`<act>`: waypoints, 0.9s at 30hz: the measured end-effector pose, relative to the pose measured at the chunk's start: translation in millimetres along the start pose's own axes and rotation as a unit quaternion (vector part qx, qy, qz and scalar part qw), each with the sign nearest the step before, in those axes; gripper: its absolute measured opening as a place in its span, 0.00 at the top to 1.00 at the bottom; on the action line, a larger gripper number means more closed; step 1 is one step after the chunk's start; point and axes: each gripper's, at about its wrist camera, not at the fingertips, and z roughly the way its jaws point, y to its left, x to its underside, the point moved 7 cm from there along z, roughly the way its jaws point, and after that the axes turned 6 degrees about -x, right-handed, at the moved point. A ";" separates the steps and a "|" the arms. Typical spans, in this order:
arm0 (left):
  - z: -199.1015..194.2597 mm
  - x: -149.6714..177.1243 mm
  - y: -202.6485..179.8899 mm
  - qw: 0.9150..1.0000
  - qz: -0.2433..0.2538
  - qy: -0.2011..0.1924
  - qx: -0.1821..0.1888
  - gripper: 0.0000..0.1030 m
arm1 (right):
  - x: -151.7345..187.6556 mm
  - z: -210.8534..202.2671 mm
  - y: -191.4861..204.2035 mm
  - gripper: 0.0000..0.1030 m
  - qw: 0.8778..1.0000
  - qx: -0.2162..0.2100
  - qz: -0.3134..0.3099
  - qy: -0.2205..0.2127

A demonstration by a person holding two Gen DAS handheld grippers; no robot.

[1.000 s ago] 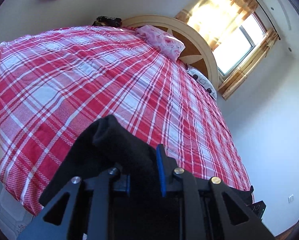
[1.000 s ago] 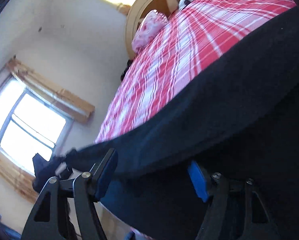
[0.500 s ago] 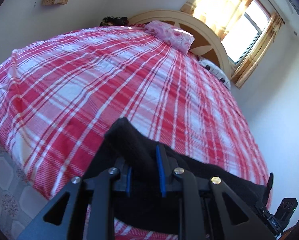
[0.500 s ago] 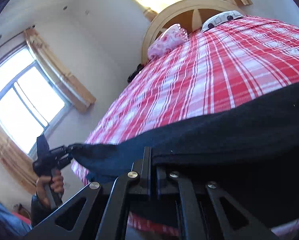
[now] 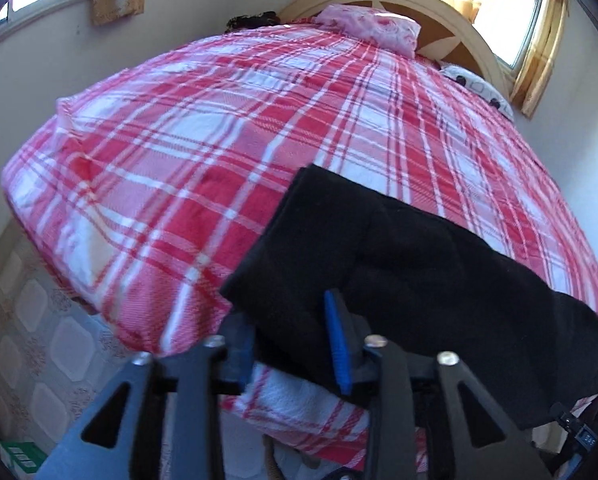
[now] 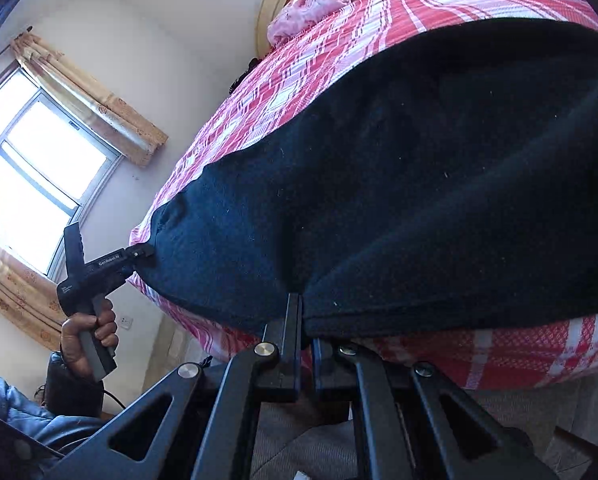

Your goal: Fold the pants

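Observation:
Black pants [image 5: 431,264] lie stretched along the near edge of a bed with a red and white plaid cover [image 5: 219,152]. My left gripper [image 5: 285,312] is at their left end. Its jaws are opening, and the cloth lies loose between the blue pads [image 5: 338,344]. In the right wrist view the pants [image 6: 419,180] fill the middle, and my right gripper [image 6: 306,314] is shut on their near hem. That view also shows the left gripper [image 6: 139,254], held by a hand [image 6: 87,336], at the far corner of the pants. The right gripper's body shows at the lower right of the left wrist view.
A pink pillow [image 5: 369,28] and a white spotted pillow [image 5: 477,84] lie by the curved wooden headboard [image 5: 451,20]. Curtained windows [image 6: 39,168] are on the walls. Patterned floor tiles [image 5: 39,340] lie below the bed's left edge. A blue sleeve [image 6: 15,412] is at lower left.
Both grippers came down to the bed edge, so the pants now lie flat on the cover. The right jaws closed on the hem. The left jaws have spread apart.

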 end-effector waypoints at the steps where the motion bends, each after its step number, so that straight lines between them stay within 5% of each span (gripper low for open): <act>1: -8.2 -4.6 8.0 1.000 -0.002 -0.013 -0.023 0.53 | 2.6 -1.4 1.9 0.91 1.000 0.000 0.001 0.009; 3: -24.0 -14.7 19.3 0.997 -0.003 -0.043 -0.058 0.51 | 6.4 -5.5 6.5 0.59 0.999 -0.009 0.001 0.032; 5: -43.6 -28.0 28.6 0.993 -0.006 -0.077 -0.092 0.51 | 10.0 -10.8 12.0 0.42 0.999 -0.020 -0.006 0.048; 7: -62.6 -42.5 26.7 0.988 -0.008 -0.117 -0.098 0.47 | 3.5 -19.4 24.1 0.42 0.997 -0.041 -0.026 0.059; 10: -67.0 -49.6 -0.9 0.988 0.020 -0.140 -0.060 0.45 | -18.9 -31.0 45.9 0.42 0.993 -0.088 -0.062 0.048; 12: -52.5 -45.8 -26.7 0.990 0.042 -0.126 -0.037 0.45 | -41.4 -37.9 69.4 0.42 0.987 -0.121 -0.102 0.011; 15: -28.3 -31.5 -57.2 0.994 0.054 -0.100 -0.003 0.45 | -81.4 -14.7 87.9 0.42 0.979 -0.107 -0.172 -0.008; 22: 9.0 6.4 -61.7 0.997 0.056 -0.042 -0.030 0.45 | -119.7 89.4 91.1 0.42 0.969 -0.099 -0.212 0.080; 27: 3.8 11.8 -64.9 0.994 0.080 -0.062 -0.046 0.44 | -103.5 123.7 81.6 0.42 0.965 -0.084 -0.197 0.150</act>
